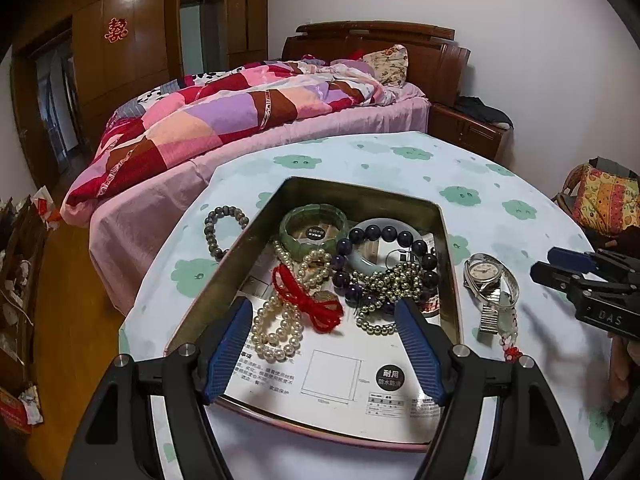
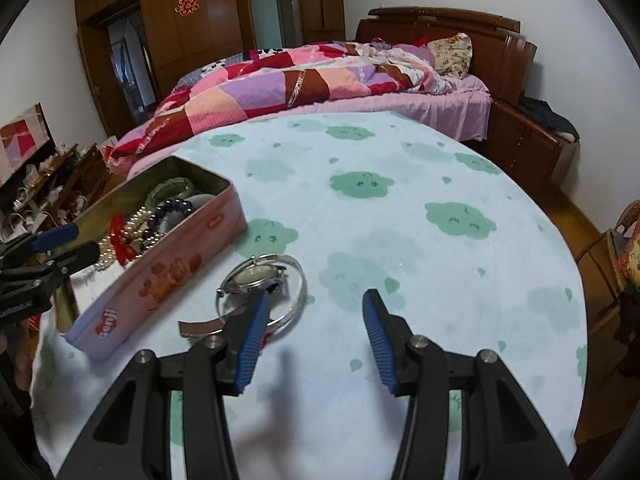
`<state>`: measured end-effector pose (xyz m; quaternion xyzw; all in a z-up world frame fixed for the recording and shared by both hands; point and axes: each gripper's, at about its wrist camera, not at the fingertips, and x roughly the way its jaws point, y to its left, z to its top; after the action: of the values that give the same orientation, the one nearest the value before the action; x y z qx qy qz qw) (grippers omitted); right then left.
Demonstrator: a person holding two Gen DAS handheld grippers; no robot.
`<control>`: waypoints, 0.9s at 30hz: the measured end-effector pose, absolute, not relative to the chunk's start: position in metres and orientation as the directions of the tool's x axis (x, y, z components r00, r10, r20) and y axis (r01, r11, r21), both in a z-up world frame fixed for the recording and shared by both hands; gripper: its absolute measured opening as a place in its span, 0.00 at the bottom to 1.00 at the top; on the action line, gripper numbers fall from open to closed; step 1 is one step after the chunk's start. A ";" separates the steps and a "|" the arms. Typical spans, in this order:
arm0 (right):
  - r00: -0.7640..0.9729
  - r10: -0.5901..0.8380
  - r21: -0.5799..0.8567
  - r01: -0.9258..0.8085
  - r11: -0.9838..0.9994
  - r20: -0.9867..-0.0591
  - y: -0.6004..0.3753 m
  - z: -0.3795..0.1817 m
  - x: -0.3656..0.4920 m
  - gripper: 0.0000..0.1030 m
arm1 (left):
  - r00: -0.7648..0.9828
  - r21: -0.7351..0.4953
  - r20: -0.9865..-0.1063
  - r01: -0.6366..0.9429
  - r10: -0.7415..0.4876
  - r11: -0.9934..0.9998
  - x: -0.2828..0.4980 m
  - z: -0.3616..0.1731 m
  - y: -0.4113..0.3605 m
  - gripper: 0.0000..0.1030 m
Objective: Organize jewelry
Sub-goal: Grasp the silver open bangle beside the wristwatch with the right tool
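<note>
A pink tin box (image 1: 236, 252) (image 2: 160, 280) on the round table holds a green bangle (image 1: 314, 222), a dark purple bead bracelet (image 1: 384, 256), a pearl strand (image 1: 276, 332), a red cord (image 1: 306, 300) and metallic beads (image 1: 384, 284). A grey bead bracelet (image 1: 224, 230) lies left of the tin. A silver watch (image 1: 486, 276) (image 2: 260, 276) and thin bangle (image 2: 298, 300) lie right of it. My left gripper (image 1: 324, 320) is open and empty above the tin's near end. My right gripper (image 2: 316, 304) is open and empty, its left finger (image 2: 252, 332) by the watch.
The table (image 2: 400, 220) has a pale cloth with green clouds. A bed with a patchwork quilt (image 1: 240, 108) stands behind it. A wooden nightstand (image 1: 468, 128) is at back right. A chair with a colourful cushion (image 1: 604, 200) is right; cluttered shelves (image 1: 20, 280) are left.
</note>
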<state>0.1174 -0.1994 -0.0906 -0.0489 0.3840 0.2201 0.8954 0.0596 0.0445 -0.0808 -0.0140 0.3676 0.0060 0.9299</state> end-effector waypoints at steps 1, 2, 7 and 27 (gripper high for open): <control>0.608 0.350 0.072 -0.433 0.898 -0.713 -0.198 -0.092 0.118 0.50 | 0.730 -0.020 -0.684 -0.021 0.001 1.000 0.059 -0.081 0.044 0.72; 0.604 0.343 0.063 -0.435 0.898 -0.720 -0.196 -0.093 0.120 0.50 | 0.729 -0.019 -0.684 -0.019 0.001 1.000 0.058 -0.082 0.043 0.72; 0.569 0.313 0.030 -0.452 0.892 -0.760 -0.184 -0.103 0.130 0.48 | 0.727 -0.018 -0.687 -0.020 0.002 1.000 0.057 -0.084 0.040 0.72; 0.568 0.372 0.072 -0.480 0.874 -0.734 -0.190 -0.097 0.121 0.05 | 0.733 -0.026 -0.680 -0.001 -0.016 1.000 0.055 -0.080 0.032 0.72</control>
<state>0.1209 -0.1896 -0.0974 -0.0676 0.3972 0.2412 0.8829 0.0549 0.0316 -0.0798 -0.0122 0.3653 -0.0040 0.9308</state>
